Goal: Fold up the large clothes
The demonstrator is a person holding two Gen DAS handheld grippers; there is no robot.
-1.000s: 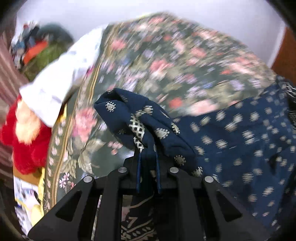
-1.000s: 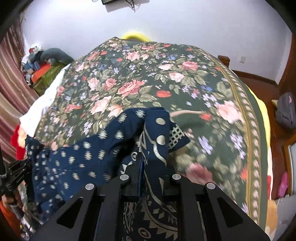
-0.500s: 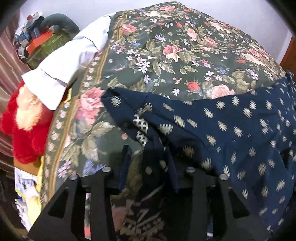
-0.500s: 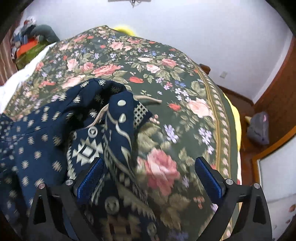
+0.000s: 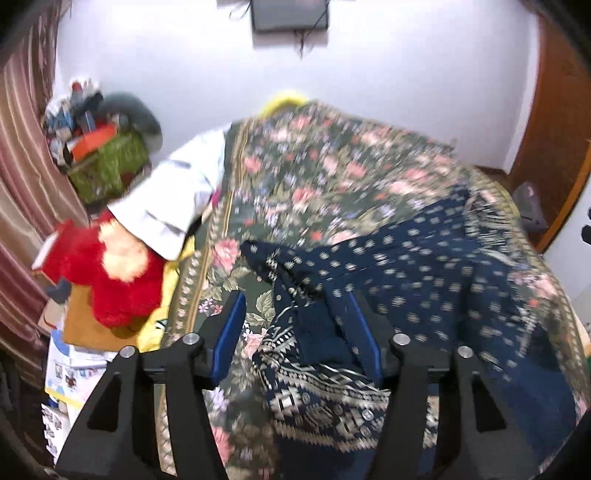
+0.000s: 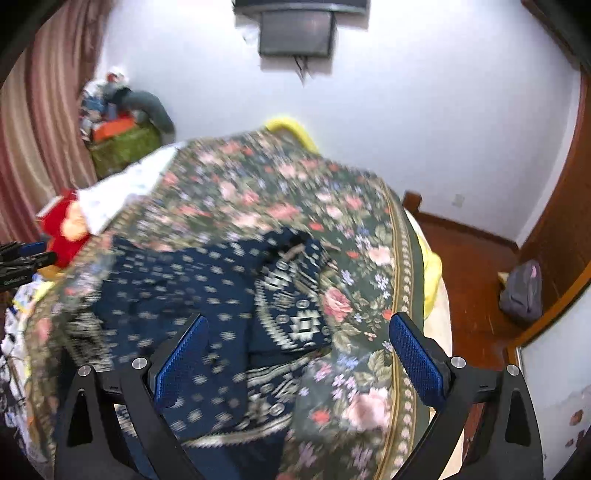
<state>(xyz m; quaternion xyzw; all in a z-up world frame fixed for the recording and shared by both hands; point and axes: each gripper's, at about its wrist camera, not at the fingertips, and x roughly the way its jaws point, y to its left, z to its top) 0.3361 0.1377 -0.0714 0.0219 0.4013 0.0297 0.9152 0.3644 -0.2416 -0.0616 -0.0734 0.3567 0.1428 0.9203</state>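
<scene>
A large navy garment with cream motifs and a patterned border [image 5: 424, 273] lies spread on the floral bedspread [image 5: 332, 173]. It also shows in the right wrist view [image 6: 207, 280]. My left gripper [image 5: 299, 332] is open, above the garment's left corner, with cloth lying between its blue pads but not clamped. My right gripper [image 6: 295, 354] is open wide and empty, above the garment's right corner. The left gripper shows at the left edge of the right wrist view [image 6: 22, 262].
A red plush toy [image 5: 110, 273] and white cloth [image 5: 177, 199] lie at the bed's left edge. A cluttered green box [image 5: 107, 166] stands by the curtain. A grey bag [image 6: 522, 291] sits on the wooden floor to the right. A screen [image 6: 295, 33] hangs on the wall.
Both grippers opened and let go of the garment corners, then pulled back and up from the bed. The garment dropped and now lies on the bedspread.
</scene>
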